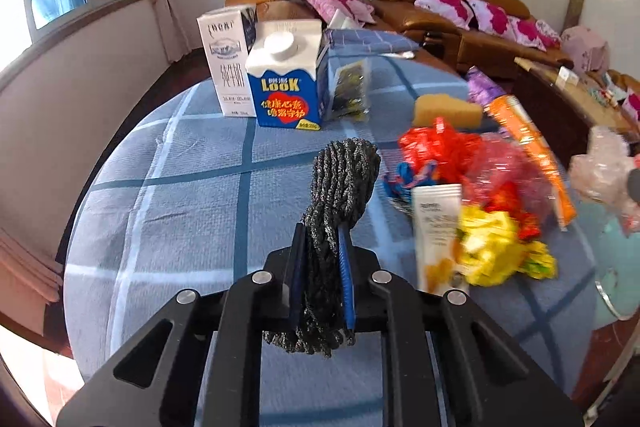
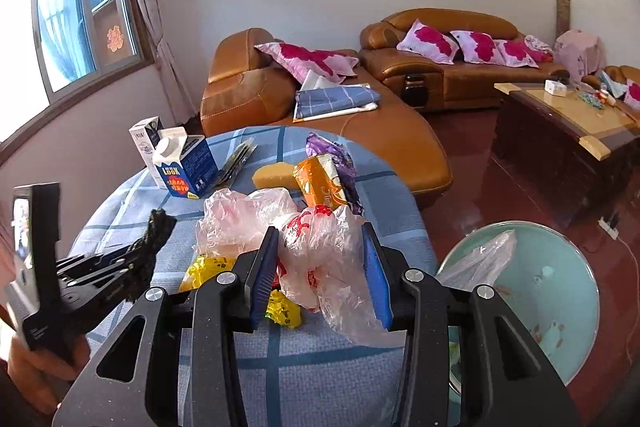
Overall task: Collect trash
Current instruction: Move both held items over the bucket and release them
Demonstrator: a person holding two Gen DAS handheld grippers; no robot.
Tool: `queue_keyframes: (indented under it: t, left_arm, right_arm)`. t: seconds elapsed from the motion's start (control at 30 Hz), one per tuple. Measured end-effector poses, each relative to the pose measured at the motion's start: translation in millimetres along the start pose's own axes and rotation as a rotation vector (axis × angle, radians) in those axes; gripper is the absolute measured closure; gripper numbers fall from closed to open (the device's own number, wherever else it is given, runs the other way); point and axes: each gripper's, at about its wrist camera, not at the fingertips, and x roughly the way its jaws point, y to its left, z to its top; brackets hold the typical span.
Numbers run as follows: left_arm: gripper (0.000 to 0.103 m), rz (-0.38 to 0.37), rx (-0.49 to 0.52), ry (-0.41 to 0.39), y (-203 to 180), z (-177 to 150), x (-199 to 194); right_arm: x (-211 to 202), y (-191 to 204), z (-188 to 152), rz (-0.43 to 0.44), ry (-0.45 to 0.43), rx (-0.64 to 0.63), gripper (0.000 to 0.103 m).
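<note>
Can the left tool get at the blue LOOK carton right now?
Probably not yet. The left tool is shut on a dark scouring cloth, so it has no free grip. The path over the tablecloth to the LOOK carton looks open otherwise.

Two cartons [image 1: 264, 75] stand side by side at the table's [image 1: 168, 187] far edge — a sponge [image 1: 446, 111] lies to their right. Wrappers [image 1: 492, 203] are heaped nearer, right of centre — a sofa [image 2: 440, 67] sits behind the table.

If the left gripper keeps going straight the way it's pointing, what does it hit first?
Probably the blue LOOK carton. The left gripper, shut on a dark scourer, points over bare tablecloth toward it. Depth is unclear, so it could pass over.
</note>
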Motion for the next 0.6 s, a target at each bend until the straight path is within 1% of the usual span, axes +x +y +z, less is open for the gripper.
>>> queue_keyframes:
  t: [0.17,0.3,0.6]
  left_arm:
    - [0.088,-0.039,-0.007,-0.023,-14.9,-6.4,-27.0]
    - [0.088,-0.05,0.031,-0.056,-36.0,-6.9,-42.8]
    - [0.088,-0.108,0.095,-0.077,-80.7,-8.7,-58.2]
  right_arm:
    - [-9.1,-8.0,-3.1,-0.013,-0.012,0.012,0.061]
    - [-14.6,-20.7,-4.0,-0.031,-0.014,0.033,0.061]
    - [-26.5,-47.7,-6.7,-0.066,-0.025,0.071,0.061]
